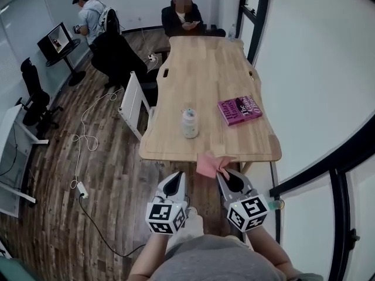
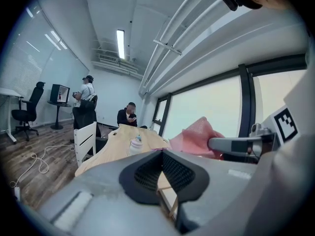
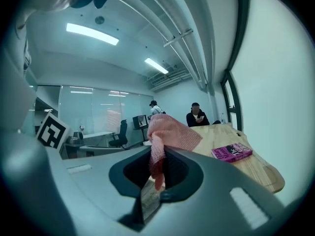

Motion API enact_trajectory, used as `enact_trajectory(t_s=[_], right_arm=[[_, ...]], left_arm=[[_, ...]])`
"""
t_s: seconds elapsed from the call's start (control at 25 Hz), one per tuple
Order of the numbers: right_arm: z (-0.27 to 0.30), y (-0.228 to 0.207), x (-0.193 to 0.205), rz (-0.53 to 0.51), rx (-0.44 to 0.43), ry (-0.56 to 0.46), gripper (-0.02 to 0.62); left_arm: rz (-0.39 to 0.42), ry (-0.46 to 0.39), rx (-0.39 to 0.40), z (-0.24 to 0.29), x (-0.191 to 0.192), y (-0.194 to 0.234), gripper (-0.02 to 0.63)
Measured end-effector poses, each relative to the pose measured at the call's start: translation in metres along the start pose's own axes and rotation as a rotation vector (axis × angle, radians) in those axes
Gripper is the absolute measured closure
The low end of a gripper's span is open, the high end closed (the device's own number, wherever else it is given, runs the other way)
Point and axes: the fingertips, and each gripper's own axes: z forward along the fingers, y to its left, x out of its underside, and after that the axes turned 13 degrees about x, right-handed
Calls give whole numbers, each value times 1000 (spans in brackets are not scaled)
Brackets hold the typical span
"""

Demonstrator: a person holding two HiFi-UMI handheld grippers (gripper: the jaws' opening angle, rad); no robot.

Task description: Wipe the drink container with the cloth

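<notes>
A pale drink container (image 1: 190, 123) with a light cap stands upright near the front of the long wooden table (image 1: 205, 86). It shows small and far off in the left gripper view (image 2: 136, 145). My right gripper (image 1: 222, 171) is shut on a pink cloth (image 1: 211, 163), held in the air just off the table's near edge. The cloth (image 3: 166, 133) sticks up from between the jaws in the right gripper view. Beside it, my left gripper (image 1: 175, 180) is shut and holds nothing. Both grippers hang short of the table, well apart from the container.
A magenta book (image 1: 239, 109) lies on the table to the right of the container. A person (image 1: 183, 13) sits at the far end; another (image 1: 91, 13) stands at the back left by a monitor. A white chair (image 1: 130, 101) stands left of the table. Cables (image 1: 88, 139) trail over the wooden floor.
</notes>
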Motion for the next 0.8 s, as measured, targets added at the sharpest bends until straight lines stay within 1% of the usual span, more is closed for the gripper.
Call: enact_trajectory(t_s=[0.36, 0.56, 0.8], right_arm=[[78, -9, -25, -22, 20, 2, 566], [117, -16, -35, -23, 42, -11, 566], [164, -26, -43, -28, 48, -18, 566]], left_arm=[[-10, -6, 31, 49, -29, 58, 603], [-7, -2, 46, 69, -38, 88, 603], [-6, 7, 41, 87, -43, 117, 603]])
